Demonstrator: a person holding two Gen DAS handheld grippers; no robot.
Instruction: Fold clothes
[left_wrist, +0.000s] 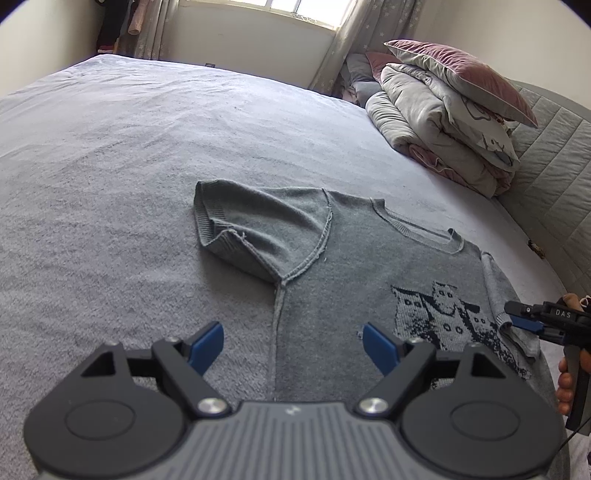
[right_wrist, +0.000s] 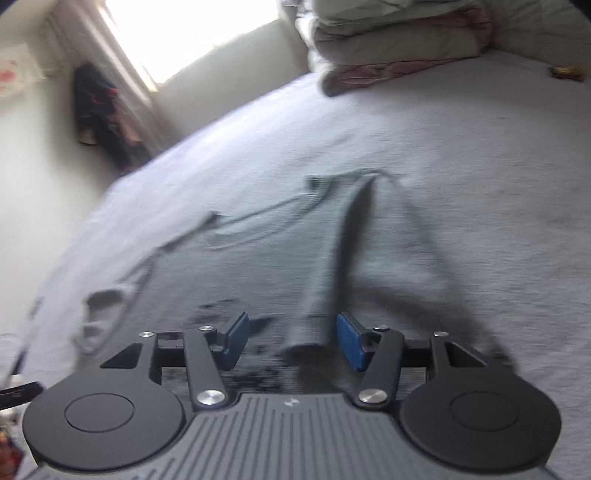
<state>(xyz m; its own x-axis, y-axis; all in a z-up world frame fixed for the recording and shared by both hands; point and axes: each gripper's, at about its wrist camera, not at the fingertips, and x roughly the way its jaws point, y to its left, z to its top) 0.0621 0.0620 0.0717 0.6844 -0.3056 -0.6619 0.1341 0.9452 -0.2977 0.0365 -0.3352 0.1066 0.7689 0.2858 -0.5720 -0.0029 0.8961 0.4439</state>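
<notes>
**Sweater flat on bed, both grippers over its edges**

Blue pads (left_wrist: 207, 347) of the left gripper (left_wrist: 293, 349) stand wide apart with nothing between them; below the gap runs the side seam of the grey sweater (left_wrist: 351, 258), so the left pad hangs over bare bed (left_wrist: 110, 166) and the right pad over knit. Ahead of this gripper the near sleeve (left_wrist: 240, 225) lies folded back on itself, its ribbed cuff turned toward the gripper's left. Beyond that sleeve and to the left, the bed cover stretches empty as far as the wall and window, giving wide room on that side. Far ahead to the right a stack of folded quilts with a pillow (left_wrist: 461, 74) on top sits at the bed's head, well apart from the sweater.

At the right of the left view the right gripper (left_wrist: 515, 314) comes in from the side, a hand (left_wrist: 565, 384) on its grip, its tips at the cuff of the other sleeve near the sweater's dark pattern.

From the right wrist, blurred by motion, the right gripper (right_wrist: 291, 339) is about half open. A rolled ridge of sleeve (right_wrist: 325, 280) runs away from between the pads, its end lying in the gap; neither pad presses on it as far as the blur lets me see. The collar lies ahead and to the left of this gripper. To the right of the ridge, open bed runs out to the cover's edge, with the quilts far ahead.
</notes>
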